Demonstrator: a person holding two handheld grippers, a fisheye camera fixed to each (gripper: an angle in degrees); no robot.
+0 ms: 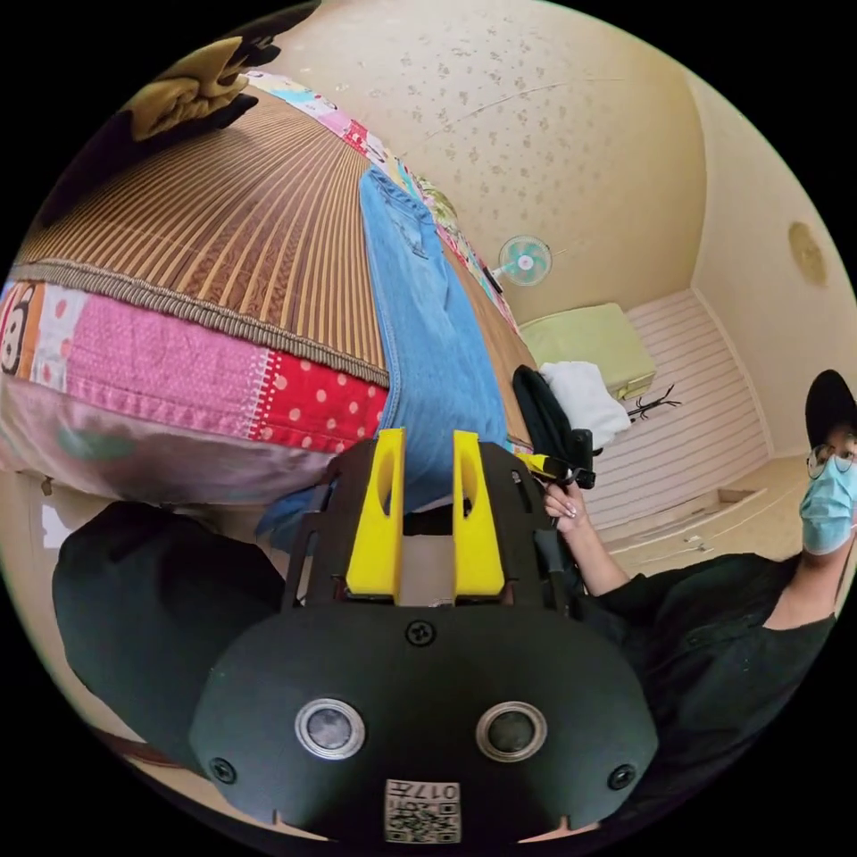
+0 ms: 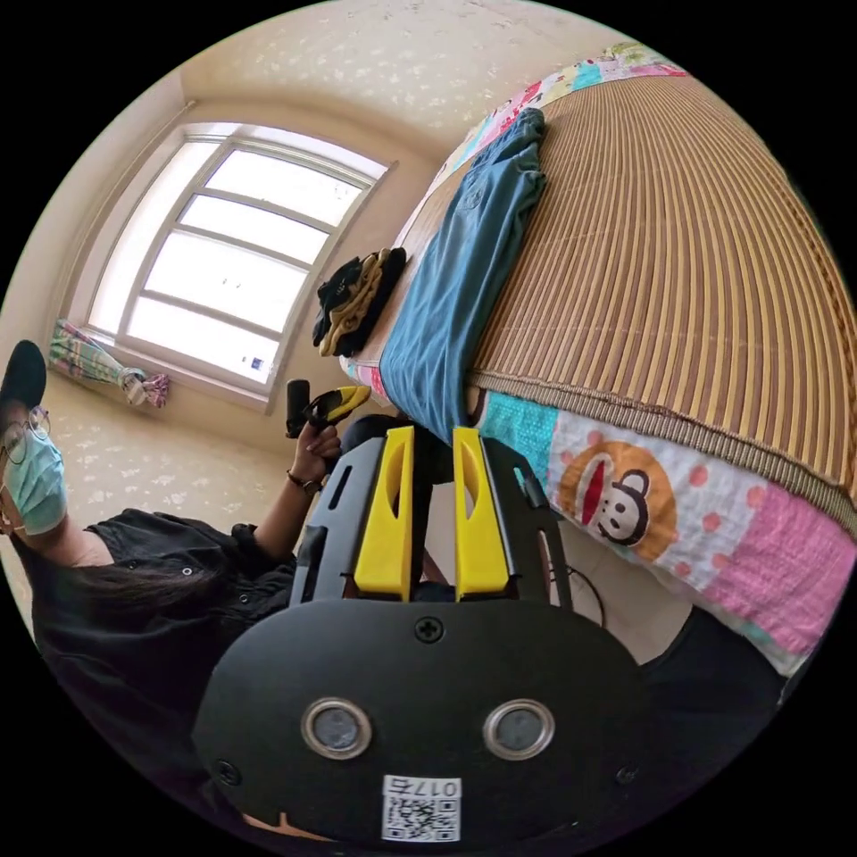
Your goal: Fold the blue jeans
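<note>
The blue jeans [image 1: 428, 339] lie lengthwise on the bamboo mat [image 1: 241, 241] of the bed [image 1: 178, 375], mid-frame in the left gripper view, one end hanging over the edge. The left gripper [image 1: 428, 446] sits low centre, jaws a little apart and holding nothing — likewise the right gripper [image 2: 432, 442], just below the jeans' hanging end.

A striped bamboo mat [image 2: 678, 241] covers the patchwork sheet [image 2: 714, 527]; a wall fan [image 1: 523, 261] hangs upper centre, a window [image 2: 232, 259] upper left.
</note>
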